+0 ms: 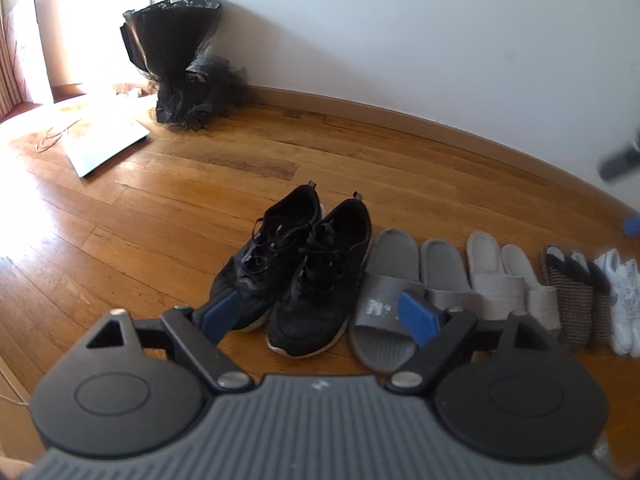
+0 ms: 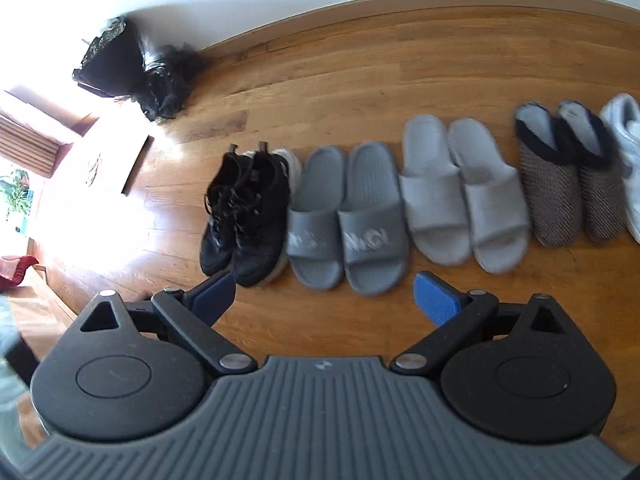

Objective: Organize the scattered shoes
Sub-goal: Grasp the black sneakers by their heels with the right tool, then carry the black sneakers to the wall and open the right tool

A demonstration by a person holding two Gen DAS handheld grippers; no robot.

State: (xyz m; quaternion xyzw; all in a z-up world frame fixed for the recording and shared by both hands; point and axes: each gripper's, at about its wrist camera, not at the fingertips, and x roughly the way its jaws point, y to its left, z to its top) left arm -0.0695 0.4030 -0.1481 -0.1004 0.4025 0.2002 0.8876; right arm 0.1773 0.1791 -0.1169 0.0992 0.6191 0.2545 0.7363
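Hovering above shoe row on floor: left gripper (image 1: 324,312) jaws wide, empty, nearest black sneakers (image 1: 304,276), long axis running away toward wall. Right gripper (image 2: 326,300) wide, empty, over grey slides (image 2: 346,220).

Harsh window glare washes out the left floor (image 1: 100,216); fisheye edges bend, slightly blurred.

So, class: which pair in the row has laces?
The black sneakers, at the left end of the row beside the dark grey slides. The slides and slippers next along are open slip-ons with no laces.
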